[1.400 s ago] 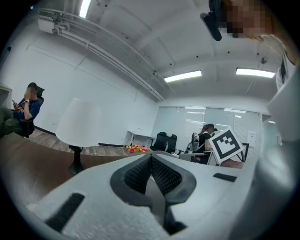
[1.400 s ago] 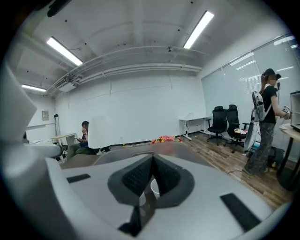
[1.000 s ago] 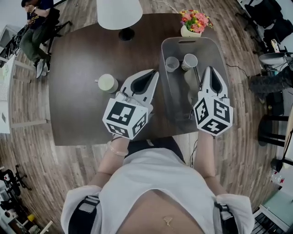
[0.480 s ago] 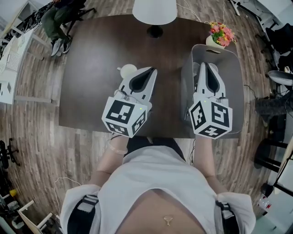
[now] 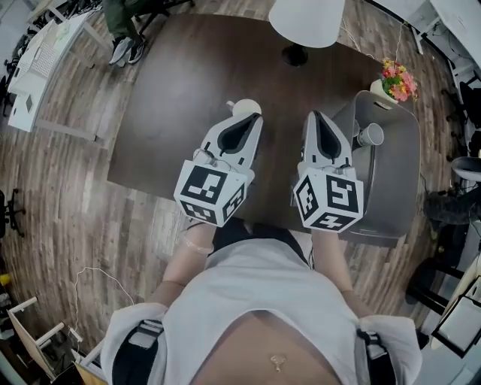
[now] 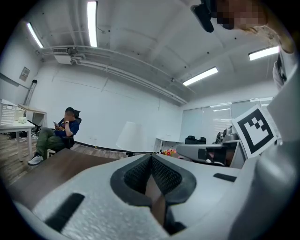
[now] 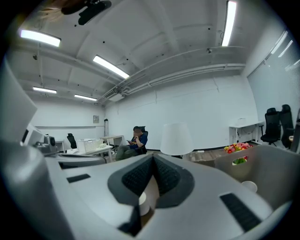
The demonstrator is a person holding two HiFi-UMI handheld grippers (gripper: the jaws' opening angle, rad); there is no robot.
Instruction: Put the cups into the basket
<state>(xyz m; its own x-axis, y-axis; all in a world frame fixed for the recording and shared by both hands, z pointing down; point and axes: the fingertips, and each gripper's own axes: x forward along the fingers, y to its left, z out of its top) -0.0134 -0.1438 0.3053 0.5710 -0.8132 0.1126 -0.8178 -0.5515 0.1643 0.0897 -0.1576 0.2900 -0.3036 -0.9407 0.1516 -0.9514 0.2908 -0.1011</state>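
A cream cup (image 5: 245,107) stands on the dark table (image 5: 180,90), just past the tip of my left gripper (image 5: 255,117). That gripper's jaws meet at the tip with nothing in them (image 6: 151,157). My right gripper (image 5: 314,114) is level beside it, left of the grey basket (image 5: 392,188), and is also shut and empty (image 7: 153,157). A white cup (image 5: 370,134) lies inside the basket, and shows in the right gripper view as a white cup (image 7: 248,186). Below the right jaws' pads a pale cup (image 7: 143,202) is partly seen.
A white lamp (image 5: 308,21) stands at the table's far edge. A pot of flowers (image 5: 397,80) sits behind the basket. A seated person (image 6: 60,132) is beyond the table's far left corner. Chairs stand to the right of the basket.
Both grippers have swung left across the table. The right one has left the space over the basket and is now beside it. The left tip has come close to the cream cup.
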